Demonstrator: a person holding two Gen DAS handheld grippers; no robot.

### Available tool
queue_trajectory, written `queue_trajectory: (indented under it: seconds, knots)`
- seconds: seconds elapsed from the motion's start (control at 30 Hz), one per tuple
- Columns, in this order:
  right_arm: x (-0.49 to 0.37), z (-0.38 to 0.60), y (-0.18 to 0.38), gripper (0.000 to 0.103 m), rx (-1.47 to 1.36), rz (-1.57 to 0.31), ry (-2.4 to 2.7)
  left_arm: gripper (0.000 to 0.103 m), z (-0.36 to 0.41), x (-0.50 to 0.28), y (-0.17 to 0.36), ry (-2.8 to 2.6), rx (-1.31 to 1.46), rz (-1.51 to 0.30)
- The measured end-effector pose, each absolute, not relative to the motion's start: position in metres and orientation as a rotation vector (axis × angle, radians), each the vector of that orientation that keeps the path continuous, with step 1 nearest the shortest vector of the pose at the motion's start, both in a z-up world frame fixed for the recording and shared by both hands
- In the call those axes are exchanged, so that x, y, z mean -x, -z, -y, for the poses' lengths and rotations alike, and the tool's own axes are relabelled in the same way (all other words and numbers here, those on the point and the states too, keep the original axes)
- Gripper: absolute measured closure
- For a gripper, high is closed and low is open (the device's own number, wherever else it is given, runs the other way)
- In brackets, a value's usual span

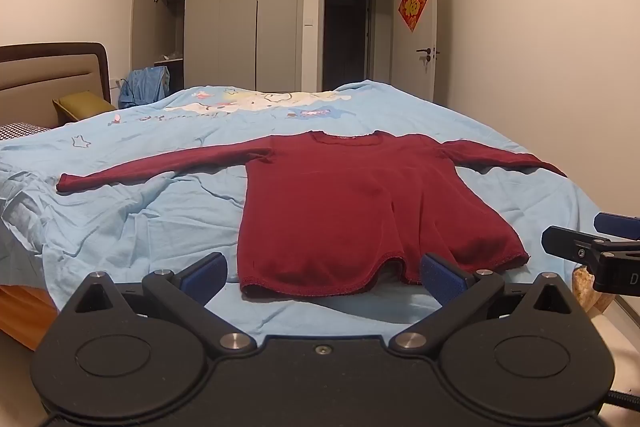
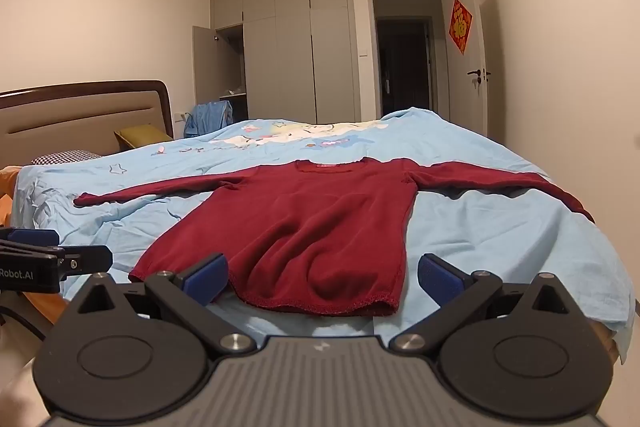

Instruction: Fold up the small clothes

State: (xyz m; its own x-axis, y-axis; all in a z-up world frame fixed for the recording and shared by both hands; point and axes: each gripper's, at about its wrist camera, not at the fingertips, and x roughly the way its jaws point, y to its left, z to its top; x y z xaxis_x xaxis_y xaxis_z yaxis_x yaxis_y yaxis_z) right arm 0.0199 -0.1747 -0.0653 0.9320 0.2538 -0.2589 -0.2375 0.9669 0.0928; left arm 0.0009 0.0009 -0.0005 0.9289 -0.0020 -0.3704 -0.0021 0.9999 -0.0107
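A dark red long-sleeved shirt (image 1: 360, 203) lies flat and unfolded on a bed covered by a light blue sheet (image 1: 160, 223) with a cartoon print near its far end. The shirt's neckline points away from the cameras, its hem lies at the near edge of the bed, and both sleeves are stretched out sideways; the right sleeve reaches the bed's right edge. The left claw (image 1: 322, 273), seen in the left wrist view, is spread wide, its blue pads (image 1: 206, 273) standing to either side of the left part of the hem, close to the cloth; contact cannot be told. Nothing is held between them. The right claw (image 2: 322, 273), seen in the right wrist view, is likewise spread wide and empty, its blue pads (image 2: 438, 275) framing the right part of the hem (image 2: 320, 305). Each claw also appears at the margin of the other's view, the two standing side by side before the hem. Behind the bed are a padded headboard (image 1: 52, 75) at left, a grey wardrobe (image 1: 240, 19) with one door open, a dark doorway (image 1: 348, 35), and a white door carrying a red diamond-shaped decoration (image 1: 413, 4).
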Motion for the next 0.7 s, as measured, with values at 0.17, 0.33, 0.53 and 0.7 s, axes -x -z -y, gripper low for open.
queue_trajectory:
  seconds: [0.17,0.33,0.53,0.7]
  knots:
    - [-0.0202,0.1749,0.0647,0.0,-0.06,-0.276,-0.254,0.001,-0.0014,0.0013,0.0,-0.005,0.015,-0.38]
    - [-0.0181,0.1733,0.0688,0.0,-0.058,-0.278,-0.256,0.001,-0.0016,-0.0003,0.0007,-0.004,0.015,-0.381]
    - [-0.0179,0.1721,0.0661,0.0,-0.059,-0.282,-0.254,0.001,-0.0007,-0.0024,0.0023,-0.006,0.017,-0.386]
    - [-0.019,0.173,0.0674,0.0,-0.059,-0.286,-0.256,0.001,-0.0023,-0.0017,0.0016,-0.007,0.017,-0.388]
